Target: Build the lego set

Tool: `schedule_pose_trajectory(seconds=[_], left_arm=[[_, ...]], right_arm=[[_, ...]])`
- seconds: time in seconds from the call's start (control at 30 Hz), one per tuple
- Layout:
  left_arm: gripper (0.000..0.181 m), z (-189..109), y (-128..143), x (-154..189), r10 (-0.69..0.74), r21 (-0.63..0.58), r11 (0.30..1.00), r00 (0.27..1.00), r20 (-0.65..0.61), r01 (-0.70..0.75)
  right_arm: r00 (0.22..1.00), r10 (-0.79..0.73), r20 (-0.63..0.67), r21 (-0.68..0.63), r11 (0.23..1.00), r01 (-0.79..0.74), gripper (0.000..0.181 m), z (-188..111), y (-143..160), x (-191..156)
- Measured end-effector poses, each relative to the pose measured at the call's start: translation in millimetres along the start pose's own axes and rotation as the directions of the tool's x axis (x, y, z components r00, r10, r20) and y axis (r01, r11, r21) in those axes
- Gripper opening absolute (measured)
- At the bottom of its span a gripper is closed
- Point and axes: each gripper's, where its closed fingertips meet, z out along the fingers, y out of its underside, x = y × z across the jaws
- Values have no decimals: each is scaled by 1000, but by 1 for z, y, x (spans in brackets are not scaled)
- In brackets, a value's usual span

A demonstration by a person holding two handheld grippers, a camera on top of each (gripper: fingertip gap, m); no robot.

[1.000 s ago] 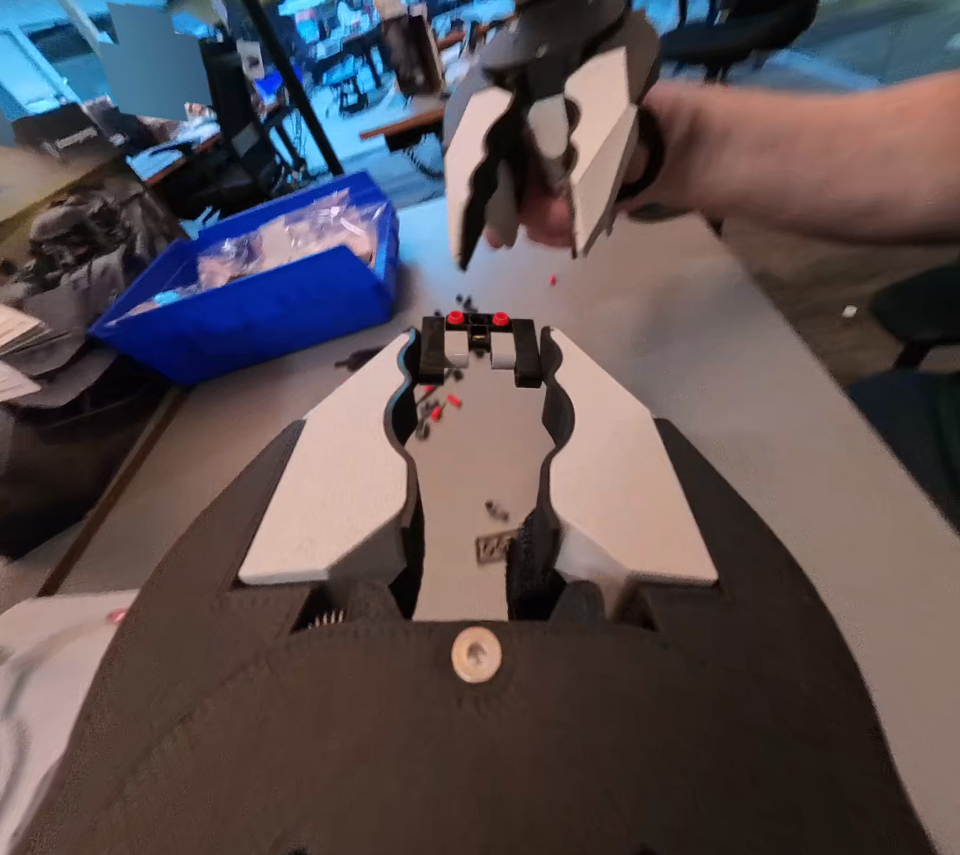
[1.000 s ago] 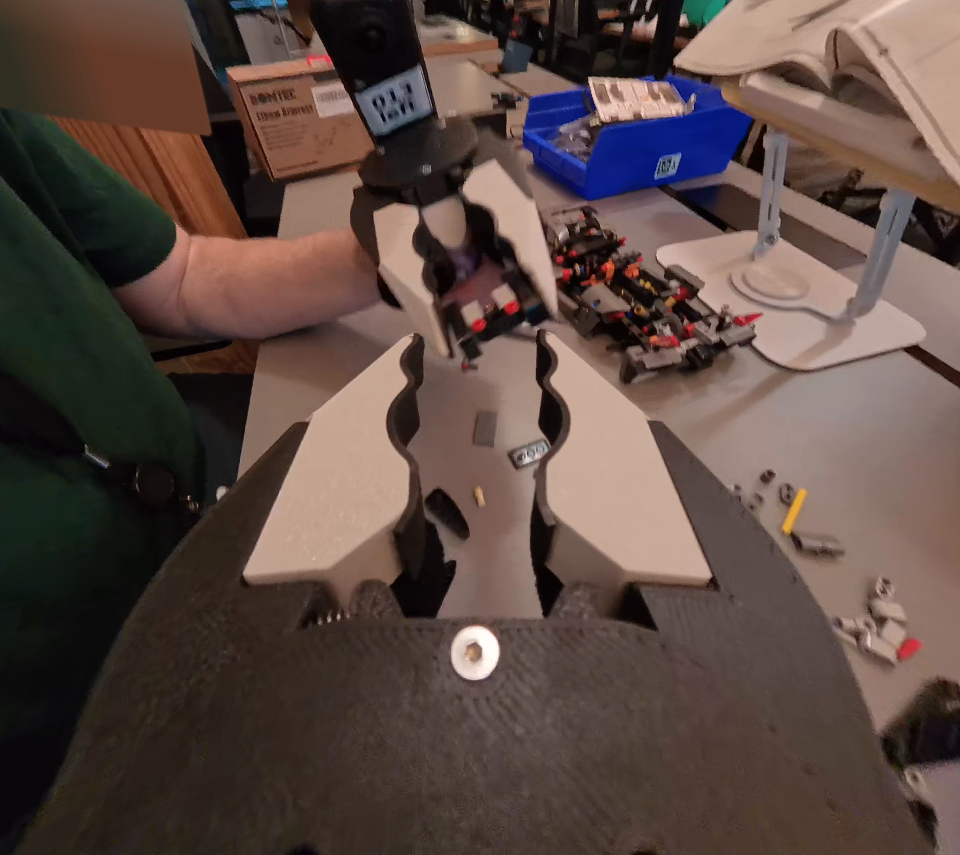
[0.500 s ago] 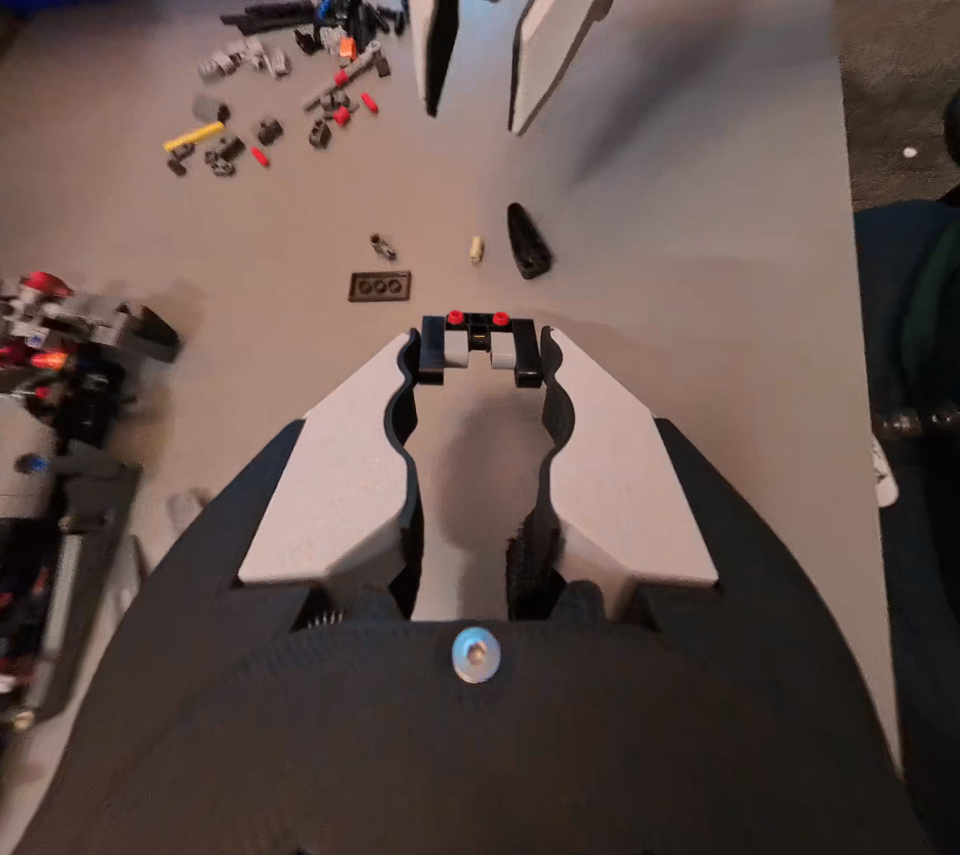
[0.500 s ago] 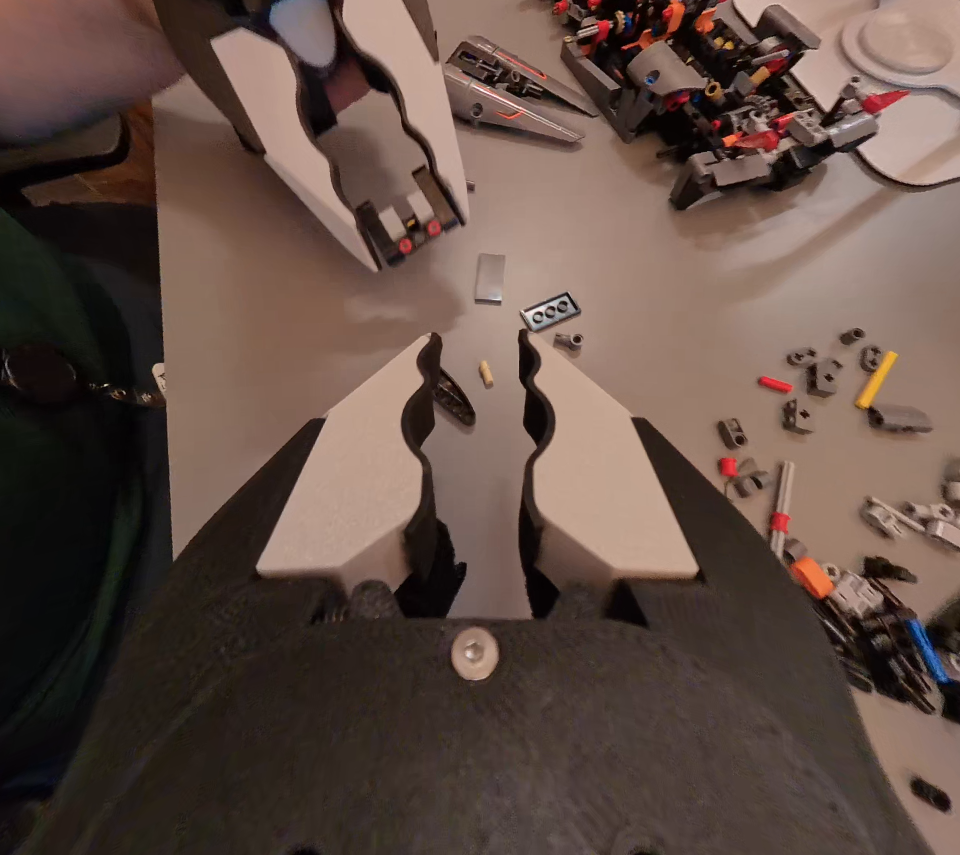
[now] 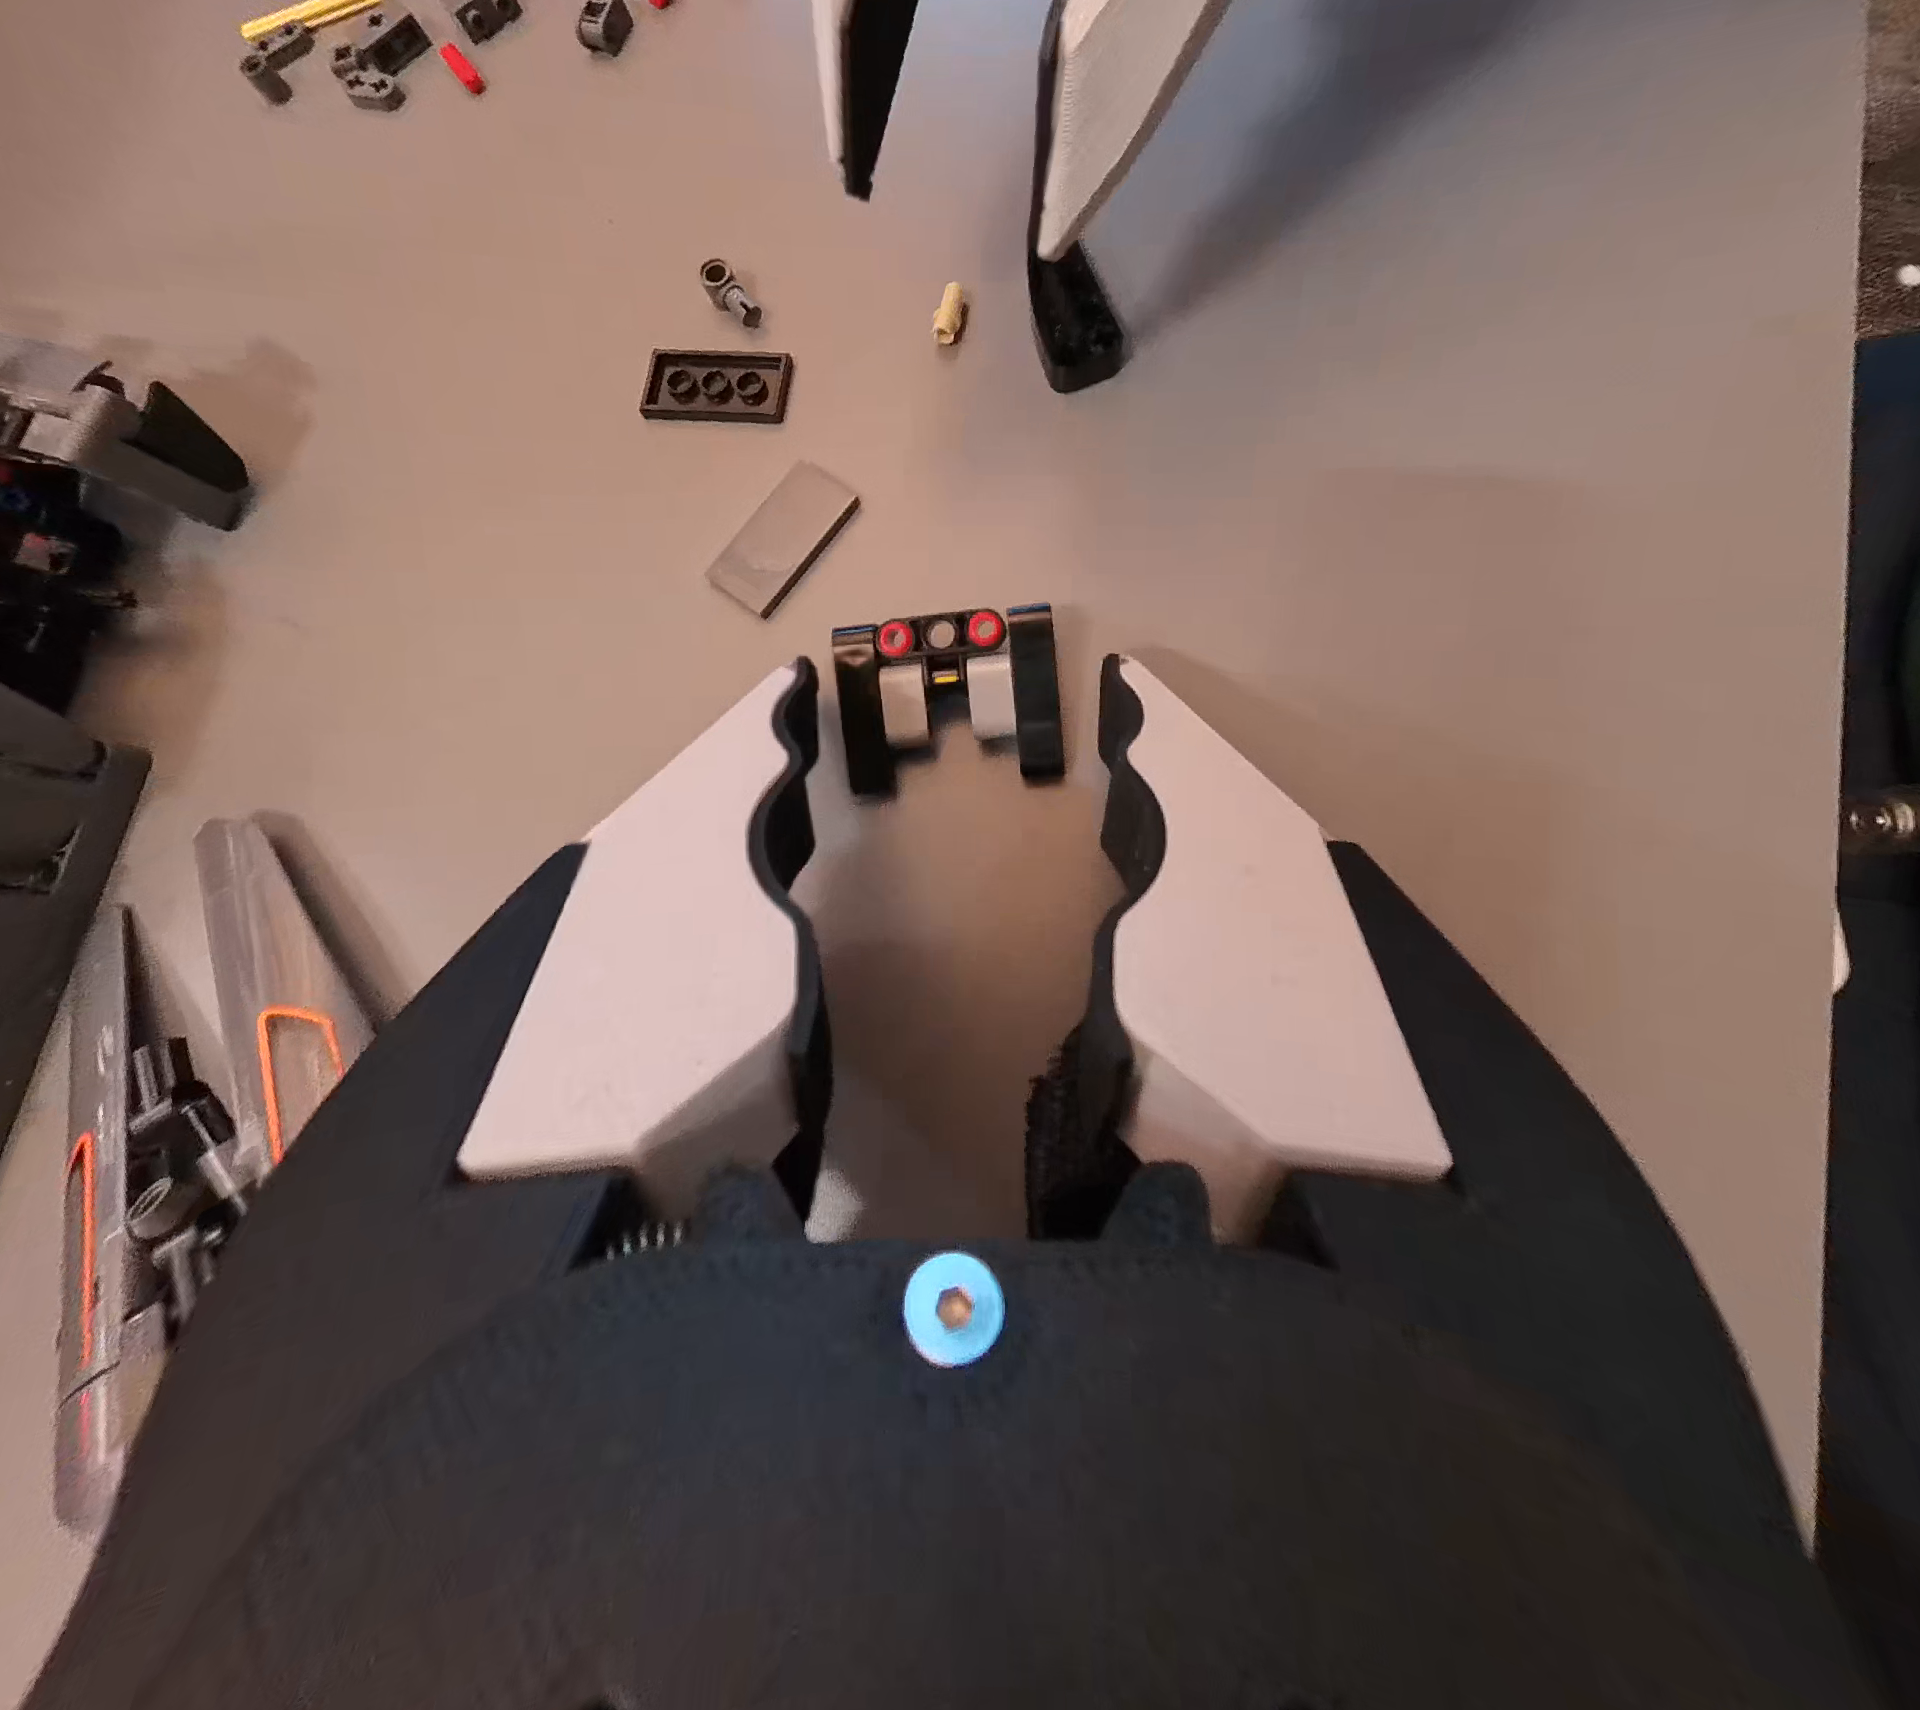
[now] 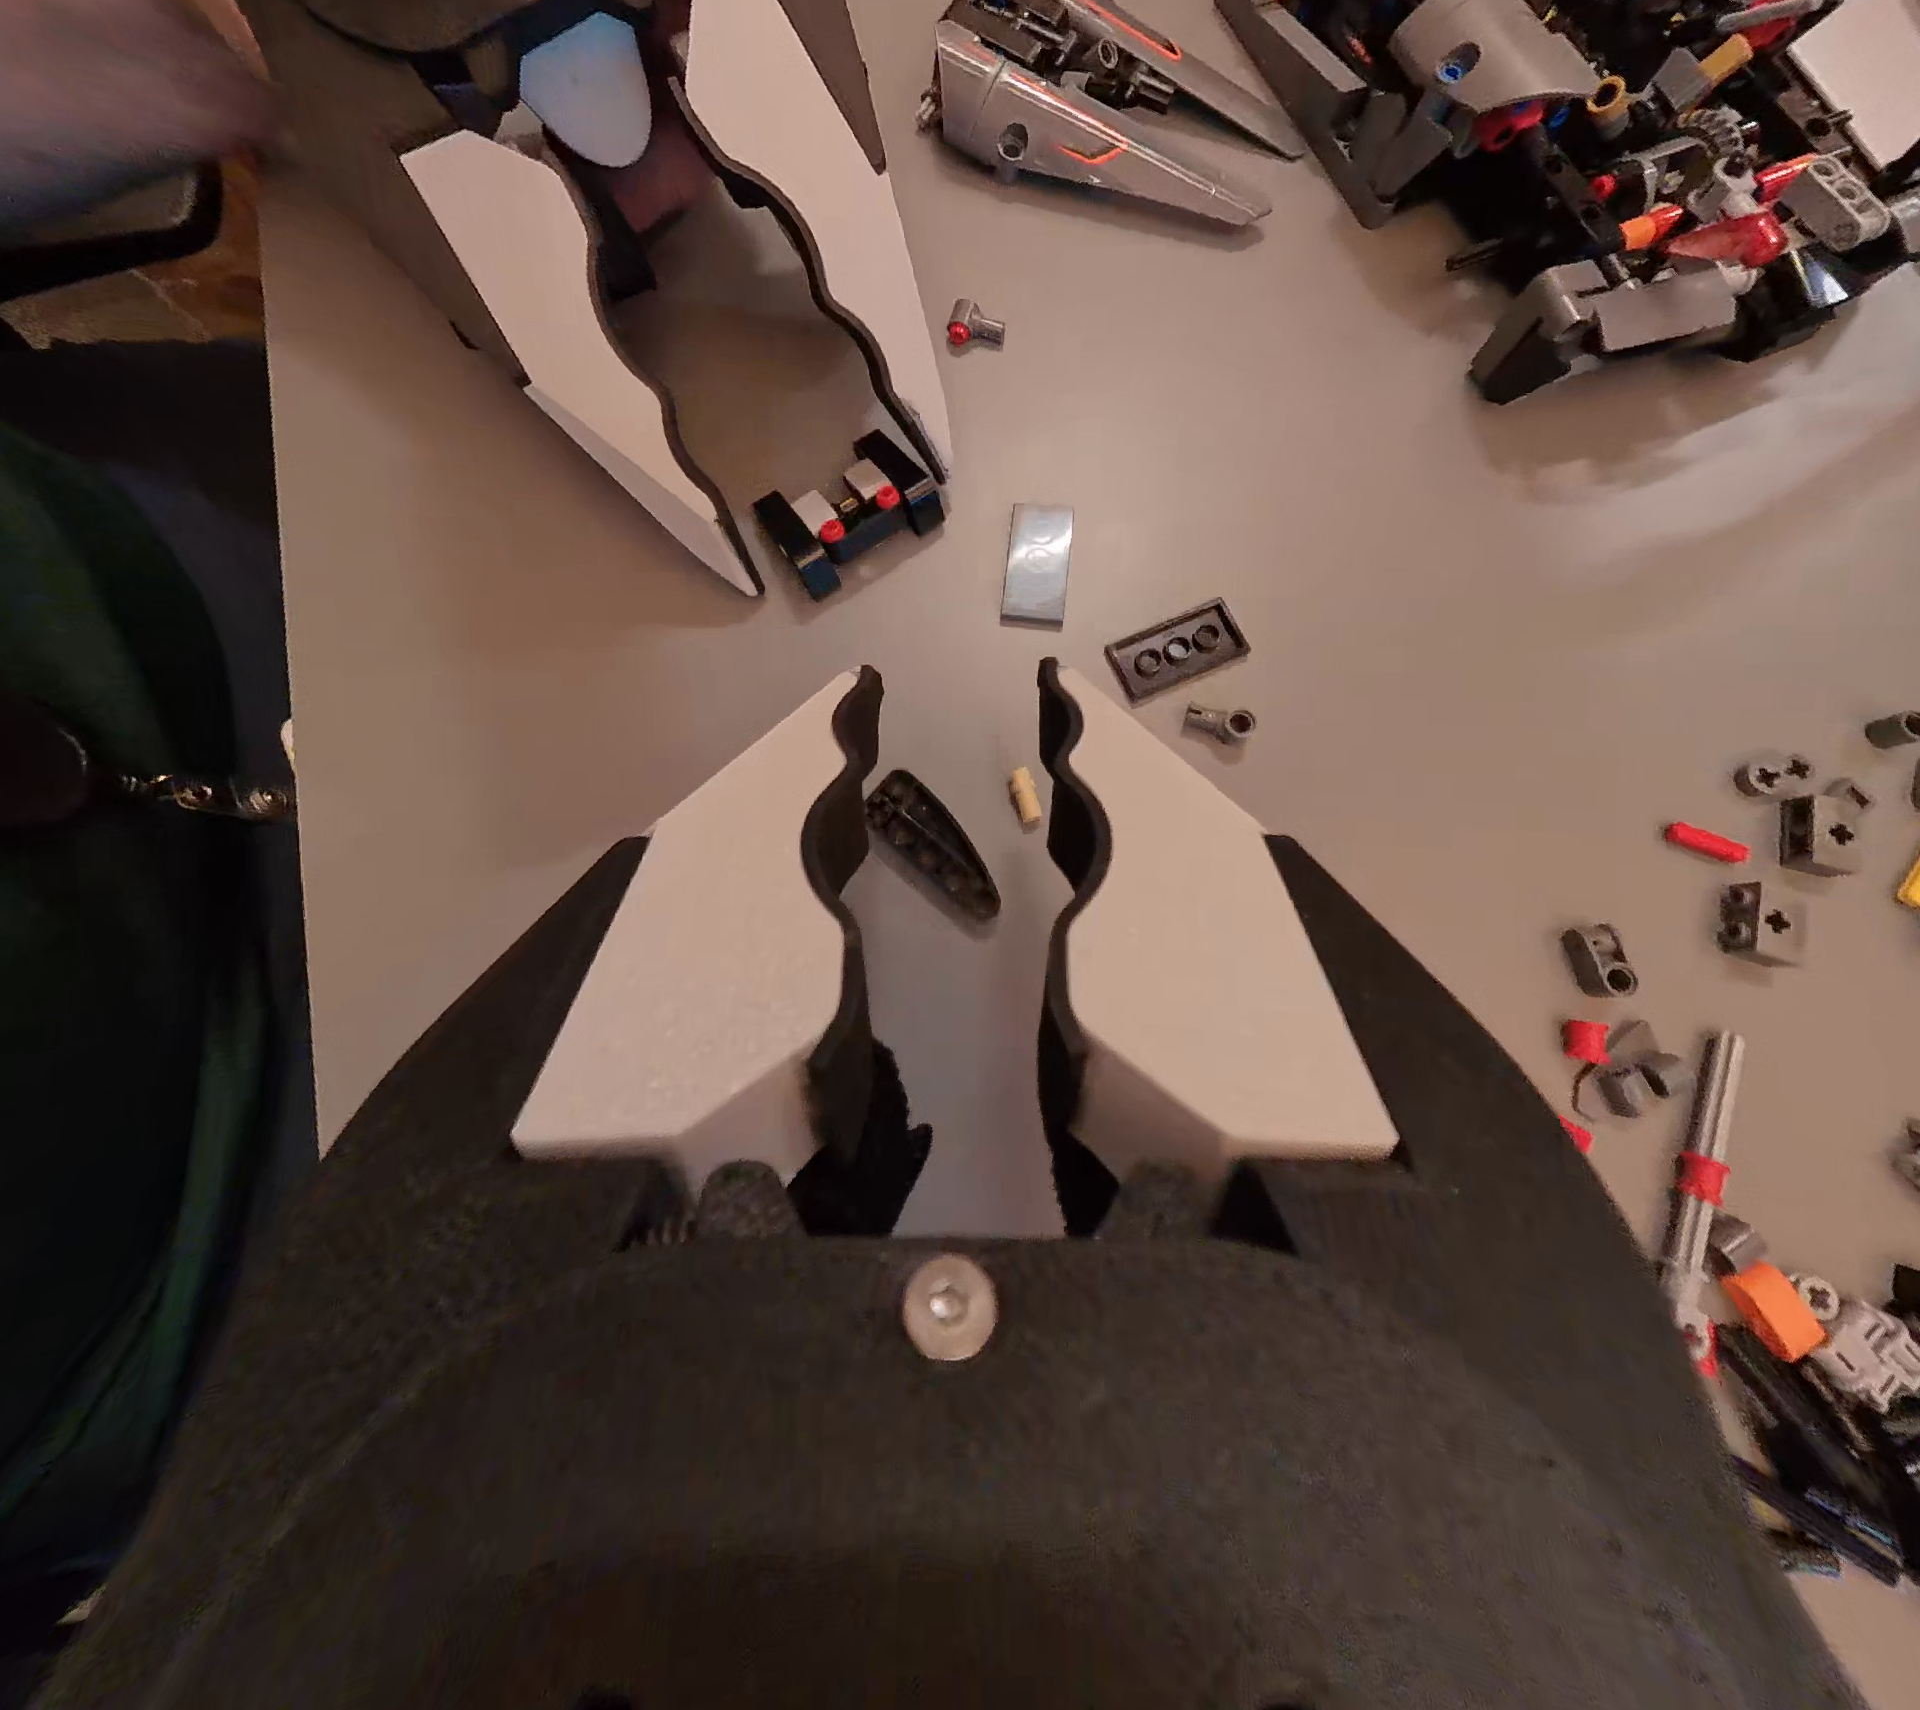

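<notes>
A small black-and-grey lego assembly with two red pins (image 5: 943, 694) lies on the grey table between the tips of my left gripper (image 5: 956, 668), with a gap on each side. The left gripper is open and holds nothing. It also shows in the right wrist view (image 6: 844, 526) with the assembly (image 6: 847, 517) at its tips. My right gripper (image 6: 956, 671) is open and empty, low over a black curved piece (image 6: 930, 845) and a tan pin (image 6: 1027, 796). In the left wrist view the right gripper (image 5: 951, 216) points down with the curved piece (image 5: 1075, 330) at one fingertip.
A grey flat tile (image 6: 1037, 564), a black plate with three holes (image 6: 1176, 649) and a grey connector (image 6: 1221, 722) lie between the grippers. The part-built car chassis (image 6: 1558, 50) and a grey wedge panel (image 6: 1091, 102) sit beyond. Loose pieces (image 6: 1766, 881) spread to the right. The table edge runs along the left. The left gripper's tips are roughly 7 centimeters from the right gripper's. The right tips stand about 4 centimeters off the curved piece (image 5: 1075, 330).
Both grippers tipped down toward the table. The left gripper brought the small assembly down and opened off it. The right gripper moved in over the black curved piece.
</notes>
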Motion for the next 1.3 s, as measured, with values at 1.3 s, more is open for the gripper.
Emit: schedule_pose_trajectory(seconds=[1.3], left_arm=[[51, -59, -158, -239, 254, 101, 926, 798, 547, -365]], right_arm=[[795, 586, 157, 659, 538, -526, 0, -49, -142, 284]])
